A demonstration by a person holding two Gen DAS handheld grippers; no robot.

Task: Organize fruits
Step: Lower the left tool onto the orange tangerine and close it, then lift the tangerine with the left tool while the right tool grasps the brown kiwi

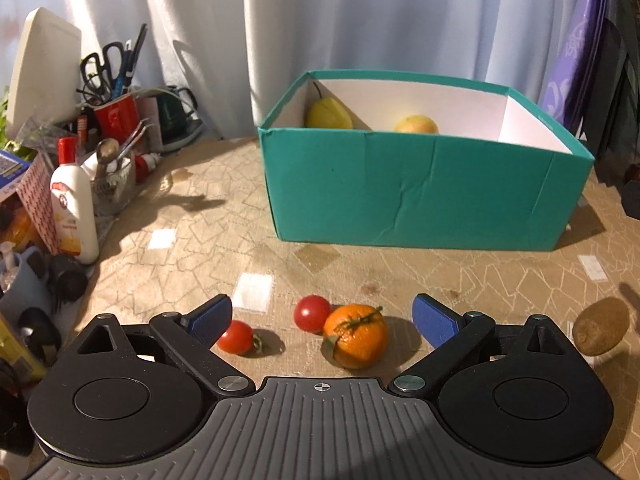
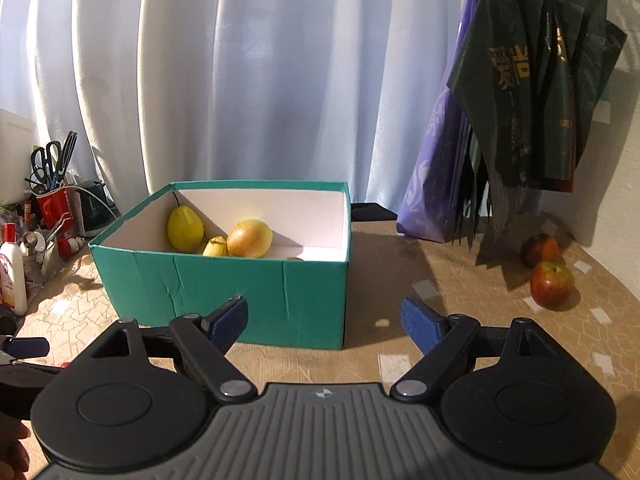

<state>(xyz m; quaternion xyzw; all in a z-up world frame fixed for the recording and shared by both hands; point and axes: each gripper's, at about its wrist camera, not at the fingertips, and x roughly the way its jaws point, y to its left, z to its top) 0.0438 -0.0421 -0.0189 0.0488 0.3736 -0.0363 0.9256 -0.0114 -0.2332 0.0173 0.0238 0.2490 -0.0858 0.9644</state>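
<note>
My left gripper (image 1: 323, 320) is open low over the table. A mandarin (image 1: 356, 336) and a red tomato (image 1: 311, 314) lie between its blue pads, untouched. A second tomato (image 1: 236, 337) rests by the left pad. A brown kiwi-like fruit (image 1: 600, 326) lies to the right. Behind stands the teal box (image 1: 400, 192), which holds a yellow pear (image 1: 328, 116) and a yellow round fruit (image 1: 416, 125). My right gripper (image 2: 325, 320) is open and empty in front of the teal box (image 2: 240, 288). Two red apples (image 2: 552, 284) lie at the right.
Clutter lines the table's left edge: a white lotion bottle (image 1: 74, 208), a red cup with scissors and pens (image 1: 116, 112), a dark kettle (image 1: 176, 116). Purple and dark bags (image 2: 520, 120) hang at the back right. A curtain closes off the back.
</note>
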